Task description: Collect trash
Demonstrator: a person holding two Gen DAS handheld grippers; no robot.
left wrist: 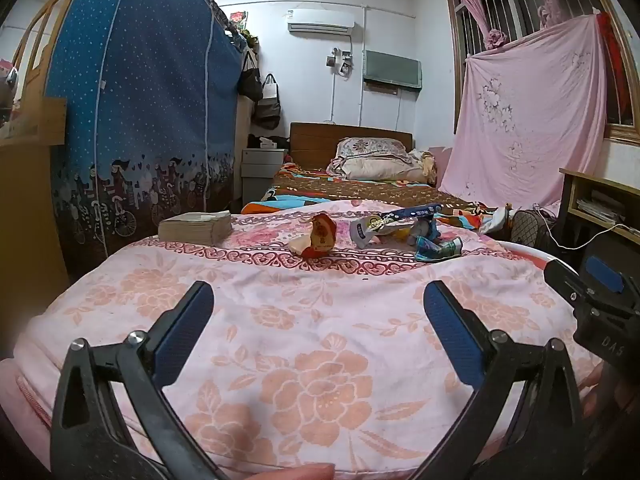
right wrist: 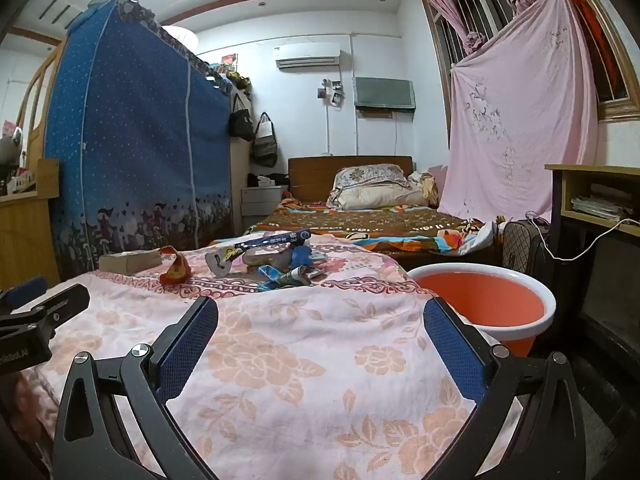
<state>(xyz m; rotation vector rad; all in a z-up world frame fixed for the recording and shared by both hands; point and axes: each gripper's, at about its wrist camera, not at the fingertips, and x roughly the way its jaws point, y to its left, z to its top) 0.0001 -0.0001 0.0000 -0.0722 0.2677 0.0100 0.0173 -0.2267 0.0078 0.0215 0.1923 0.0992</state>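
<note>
Wrappers: crumpled red foil wrapper and blue-white packets mid-frame on pink floral bedspread. My left tool and right tool both spread wide, empty. Approach step; next, reach forward, pinch one, carry to orange basin at right.

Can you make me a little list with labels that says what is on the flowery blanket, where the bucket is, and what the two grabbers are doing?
surface: flowery pink blanket
trash: red wrapper, white wrapper, blue and green wrappers, all on the far part of the blanket
also there: stack of paper, left of the trash
bucket: orange with a white rim, beside the blanket's right edge, looks empty
left gripper: fingers wide open, holding nothing
right gripper: fingers wide open, holding nothing
trash collected: none seen yet
</note>
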